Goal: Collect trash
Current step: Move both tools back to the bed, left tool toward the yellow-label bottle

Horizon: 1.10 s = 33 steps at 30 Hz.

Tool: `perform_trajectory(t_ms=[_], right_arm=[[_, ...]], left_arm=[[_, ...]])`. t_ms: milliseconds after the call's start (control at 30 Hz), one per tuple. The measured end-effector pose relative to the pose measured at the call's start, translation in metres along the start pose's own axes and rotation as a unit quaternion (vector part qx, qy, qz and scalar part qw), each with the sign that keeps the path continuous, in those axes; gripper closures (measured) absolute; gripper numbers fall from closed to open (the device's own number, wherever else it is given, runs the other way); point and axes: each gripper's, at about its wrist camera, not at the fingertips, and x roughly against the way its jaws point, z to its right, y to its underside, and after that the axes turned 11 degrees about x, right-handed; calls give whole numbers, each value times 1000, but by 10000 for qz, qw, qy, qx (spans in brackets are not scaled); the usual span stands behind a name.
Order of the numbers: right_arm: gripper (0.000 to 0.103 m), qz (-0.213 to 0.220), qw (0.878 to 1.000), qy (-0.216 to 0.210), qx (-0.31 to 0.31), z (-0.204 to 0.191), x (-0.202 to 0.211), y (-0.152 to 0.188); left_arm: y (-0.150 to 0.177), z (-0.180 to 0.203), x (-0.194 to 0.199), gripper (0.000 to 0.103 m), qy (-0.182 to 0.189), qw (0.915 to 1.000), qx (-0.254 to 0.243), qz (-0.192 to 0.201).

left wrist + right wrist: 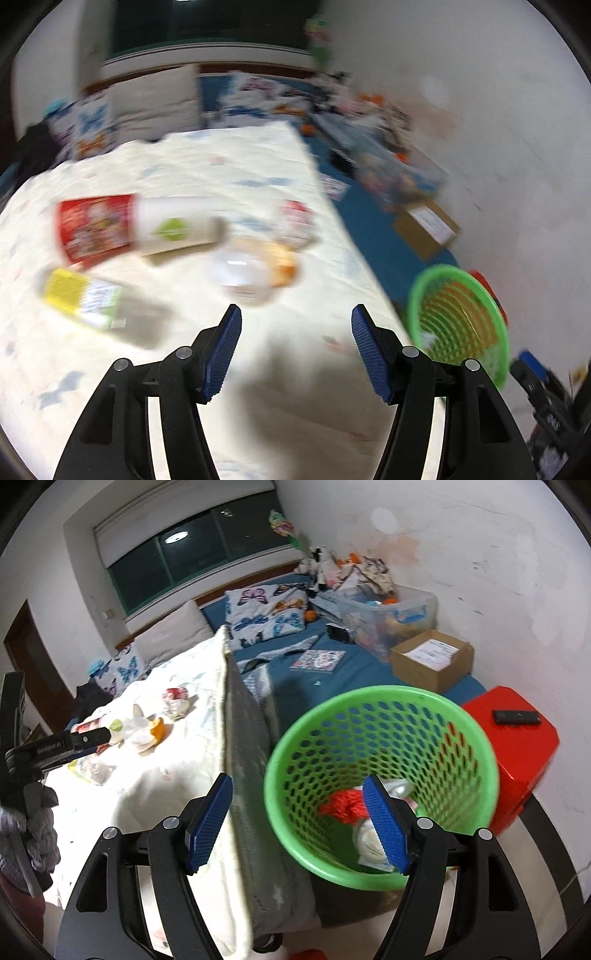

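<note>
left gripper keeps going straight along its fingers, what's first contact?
Probably the pale bedcover just ahead of the open left gripper; further along sits a clear plastic cup. Blur leaves depth unclear.

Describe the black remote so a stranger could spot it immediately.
Find the green mesh wastebasket on the floor beside the bed. Right next to it, toward the white wall, stands a red plastic stool. The black remote lies flat on the stool's top, the only thing there, slim and dark against the red.
</note>
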Motion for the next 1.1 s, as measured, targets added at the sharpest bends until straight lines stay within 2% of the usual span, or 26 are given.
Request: perform_trajectory(t_ms=[133,300,400,567,967,1100], right_arm=[[30,-11,9998,-189,106,-12,-9,-6],[30,-46,9988,-413,250,-28,-21,-10],[30,-49,9981,-537,311,-36,-26,-13],[30,-62,9968,-688,404,-46,-30,-15],[29,-232,9952,-828,468,-54,-42,-12],[29,-271,9949,-853,461,-56,-45,-11]], left_arm=[[-15,-41,11,39,-456,9968,635,185],[-33,-86,21,30,-859,9854,1440,289],[-41,-108,22,26,-1135,9755,1851,357],[-56,-142,13,25,-1513,9559,2502,280],[-63,-179,-27,25,-1651,9266,3378,-103],[-65,-180,-36,25,-1789,9225,3418,-112]])
